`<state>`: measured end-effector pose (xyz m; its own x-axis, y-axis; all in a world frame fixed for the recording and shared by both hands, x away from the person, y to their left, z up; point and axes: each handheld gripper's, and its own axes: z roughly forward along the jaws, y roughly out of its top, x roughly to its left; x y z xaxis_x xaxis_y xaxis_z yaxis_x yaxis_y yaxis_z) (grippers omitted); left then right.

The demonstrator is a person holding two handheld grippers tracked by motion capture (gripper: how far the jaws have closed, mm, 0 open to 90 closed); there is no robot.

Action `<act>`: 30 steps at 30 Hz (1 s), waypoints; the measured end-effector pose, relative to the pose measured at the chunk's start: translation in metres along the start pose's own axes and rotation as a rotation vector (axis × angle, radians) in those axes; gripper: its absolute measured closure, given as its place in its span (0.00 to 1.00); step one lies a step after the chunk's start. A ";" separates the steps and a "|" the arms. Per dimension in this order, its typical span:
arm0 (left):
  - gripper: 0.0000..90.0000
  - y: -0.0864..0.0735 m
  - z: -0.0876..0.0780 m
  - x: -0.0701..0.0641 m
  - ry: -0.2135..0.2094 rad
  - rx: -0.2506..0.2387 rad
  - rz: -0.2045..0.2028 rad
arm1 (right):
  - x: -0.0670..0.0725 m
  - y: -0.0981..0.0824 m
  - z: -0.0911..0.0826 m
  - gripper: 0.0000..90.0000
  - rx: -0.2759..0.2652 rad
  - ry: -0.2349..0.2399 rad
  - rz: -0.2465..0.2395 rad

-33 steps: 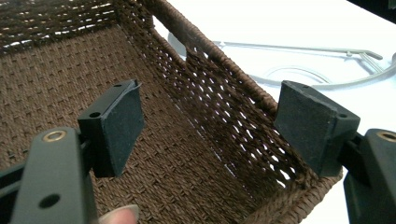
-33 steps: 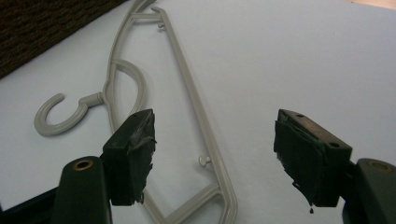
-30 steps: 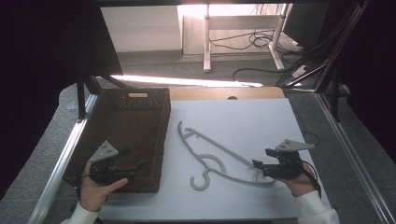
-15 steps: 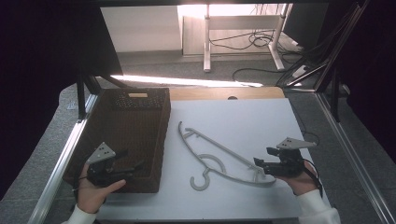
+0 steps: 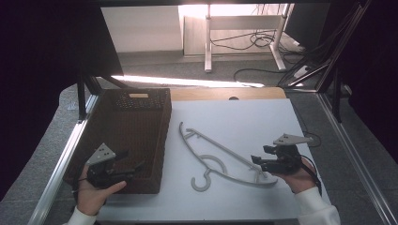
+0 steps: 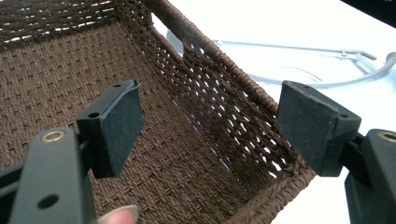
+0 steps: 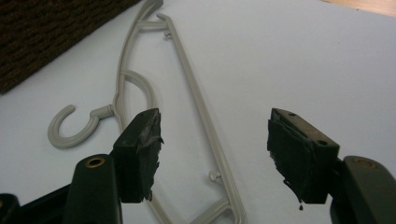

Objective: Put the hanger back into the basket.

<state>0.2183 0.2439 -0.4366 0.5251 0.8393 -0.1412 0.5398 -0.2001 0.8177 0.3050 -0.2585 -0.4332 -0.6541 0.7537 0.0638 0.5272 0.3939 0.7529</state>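
Hanger (image 5: 220, 157) lies flat on worktop (image 5: 244, 122), just right of basket (image 5: 136, 126). Right gripper (image 5: 259, 161), jaws apart and just closing, straddles hanger's near end for pickup. Left gripper (image 5: 133, 164), wide, straddles the basket's near-right wall, probably to steady it.

Right claw (image 5: 261, 161) narrower, jaws astride the hanger (image 5: 220, 154).

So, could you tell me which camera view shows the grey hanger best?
The high view: the whole hanger lies flat on the white table, hook toward the person. The right gripper view shows most of it close up, its near end cut off; the left gripper view catches part of it beyond the basket.
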 end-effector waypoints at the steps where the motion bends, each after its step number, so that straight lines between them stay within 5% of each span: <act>1: 0.25 0.000 -0.001 0.000 0.000 -0.003 -0.003 | 0.002 0.003 0.002 0.40 0.006 -0.002 -0.008; 11: 0.26 0.001 -0.003 0.001 -0.002 -0.008 -0.003 | 0.019 0.041 0.036 0.47 0.067 0.062 -0.061; 30: 0.26 0.000 -0.006 0.003 0.011 -0.004 -0.011 | 0.048 0.058 0.107 0.54 0.269 0.114 -0.188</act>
<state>0.2161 0.2498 -0.4342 0.5121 0.8468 -0.1438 0.5423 -0.1890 0.8186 0.3622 -0.1429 -0.4563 -0.8020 0.5968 0.0244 0.5055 0.6565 0.5598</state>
